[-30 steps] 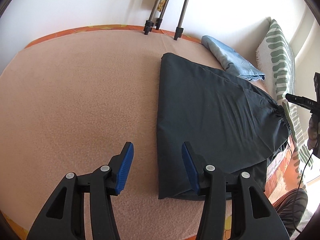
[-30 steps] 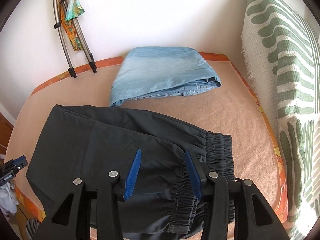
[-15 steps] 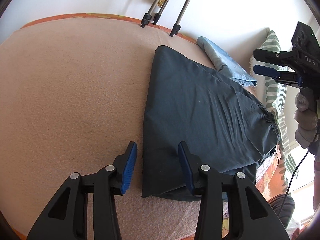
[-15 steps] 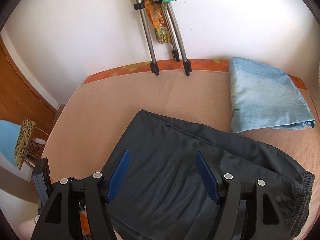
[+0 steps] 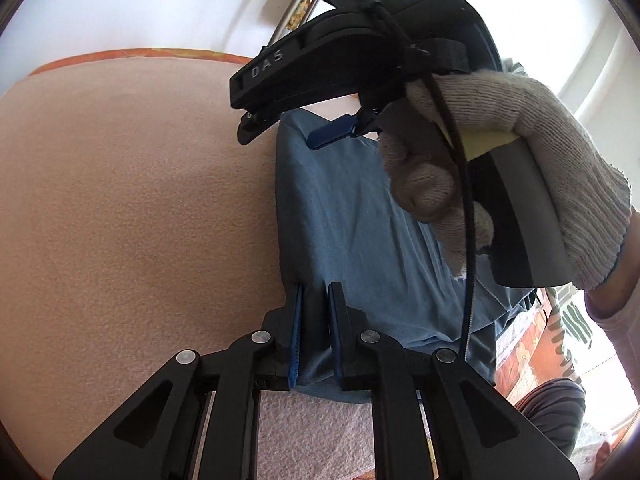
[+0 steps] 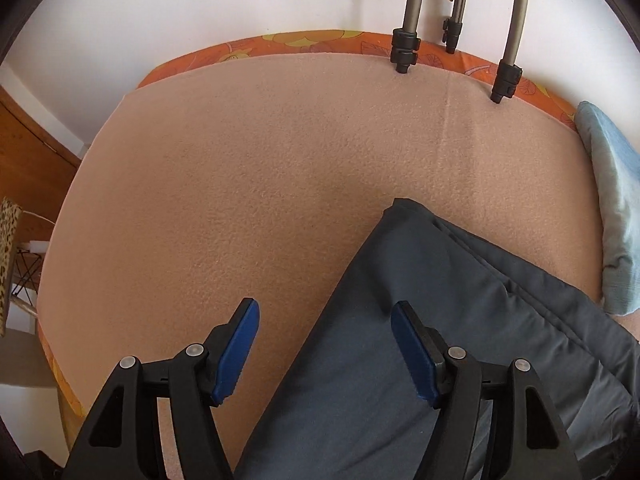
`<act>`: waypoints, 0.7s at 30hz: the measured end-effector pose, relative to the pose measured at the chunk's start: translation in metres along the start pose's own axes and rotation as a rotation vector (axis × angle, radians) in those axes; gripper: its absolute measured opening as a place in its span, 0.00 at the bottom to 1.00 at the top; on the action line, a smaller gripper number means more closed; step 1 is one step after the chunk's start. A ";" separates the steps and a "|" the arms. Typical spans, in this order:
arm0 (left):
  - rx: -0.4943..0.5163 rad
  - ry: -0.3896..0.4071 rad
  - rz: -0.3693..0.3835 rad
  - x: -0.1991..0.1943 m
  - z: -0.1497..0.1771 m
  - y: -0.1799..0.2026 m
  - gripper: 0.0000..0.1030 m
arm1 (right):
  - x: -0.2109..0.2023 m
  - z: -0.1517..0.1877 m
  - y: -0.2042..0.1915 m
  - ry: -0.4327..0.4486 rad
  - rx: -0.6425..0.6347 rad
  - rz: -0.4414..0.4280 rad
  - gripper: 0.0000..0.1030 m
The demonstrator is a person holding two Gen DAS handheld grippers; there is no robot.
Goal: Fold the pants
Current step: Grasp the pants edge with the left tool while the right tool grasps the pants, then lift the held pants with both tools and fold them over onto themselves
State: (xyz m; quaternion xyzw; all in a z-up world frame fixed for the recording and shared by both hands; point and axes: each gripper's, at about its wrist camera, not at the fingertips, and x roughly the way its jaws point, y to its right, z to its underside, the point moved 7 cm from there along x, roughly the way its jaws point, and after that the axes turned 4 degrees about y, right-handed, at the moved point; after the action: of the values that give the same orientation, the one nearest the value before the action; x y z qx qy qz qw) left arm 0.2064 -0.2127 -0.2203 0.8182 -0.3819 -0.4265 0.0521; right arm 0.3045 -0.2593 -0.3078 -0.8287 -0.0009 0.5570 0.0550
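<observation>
The dark grey pants (image 5: pixel 360 232) lie folded on the peach blanket (image 5: pixel 132 200); they also show in the right wrist view (image 6: pixel 400 360). My left gripper (image 5: pixel 316 300) is shut on the pants' near left edge. My right gripper (image 6: pixel 326 324) is open above the pants' folded left edge, one finger over the blanket and one over the cloth. In the left wrist view it (image 5: pixel 288 132) hangs over the far part of the pants, held by a gloved hand (image 5: pixel 500 168) that hides much of them.
Folded light blue jeans (image 6: pixel 612 220) lie at the right edge of the bed. Metal stand legs (image 6: pixel 404 52) rest at the bed's far edge by the white wall. An orange patterned sheet (image 6: pixel 280 46) borders the blanket.
My left gripper moved forward and shut on the pants' near edge. My right gripper swung left over the pants toward their folded edge and stayed open.
</observation>
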 end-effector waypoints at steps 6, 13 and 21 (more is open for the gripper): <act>0.059 0.009 -0.051 0.004 0.002 0.006 0.12 | 0.019 -0.003 0.007 -0.039 0.001 0.116 0.43; 0.027 0.001 -0.094 0.013 0.006 0.003 0.49 | 0.011 -0.004 0.026 -0.034 0.052 0.036 0.08; -0.062 0.020 0.010 0.010 0.004 0.010 0.08 | -0.018 -0.010 0.050 0.040 0.143 -0.084 0.02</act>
State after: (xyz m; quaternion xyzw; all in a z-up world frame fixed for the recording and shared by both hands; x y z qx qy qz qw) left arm 0.2013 -0.2252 -0.2251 0.8184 -0.3722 -0.4298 0.0832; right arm 0.3036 -0.3105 -0.2917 -0.8329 0.0052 0.5360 0.1375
